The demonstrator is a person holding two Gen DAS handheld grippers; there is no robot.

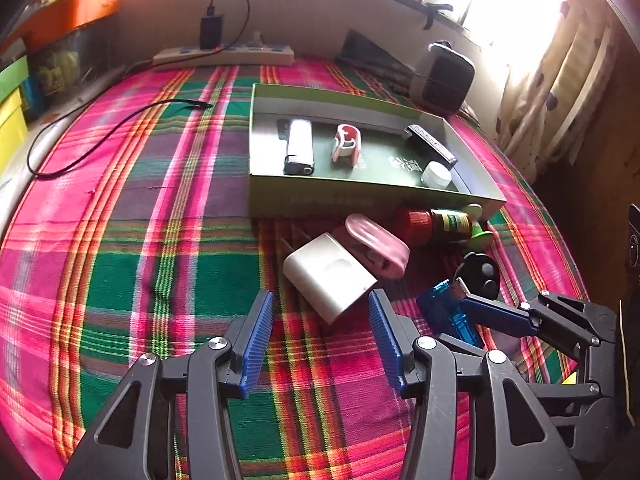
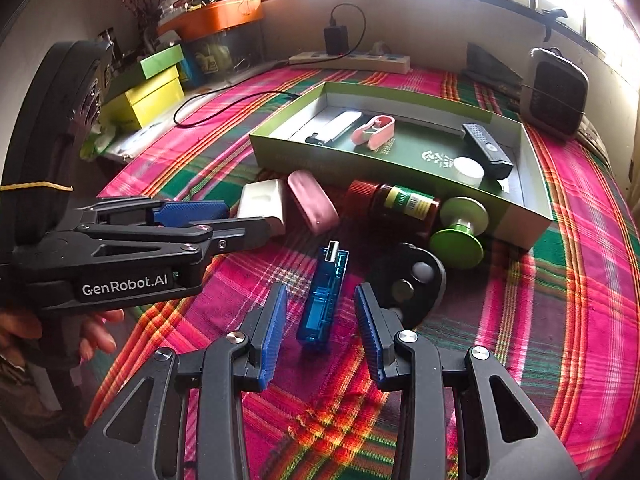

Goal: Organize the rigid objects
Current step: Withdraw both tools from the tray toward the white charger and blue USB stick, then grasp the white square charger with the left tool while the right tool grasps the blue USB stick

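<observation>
Box print [image 2: 430, 157] (green on green) too small

Right tool [image 2: 320, 320] open, straddling blue USB device [image 2: 323, 300].

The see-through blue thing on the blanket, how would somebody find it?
Start at the green box on the plaid cloth. In front of it lies a cluster of loose items, and the blue gadget lies nearest, between the right hand-held gripper's open pads. It alone is clear blue, with a metal plug.

Blue USB device [image 2: 323, 300] flat on cloth, white block [image 1: 330, 276] beside pink case [image 1: 378, 246]
</observation>
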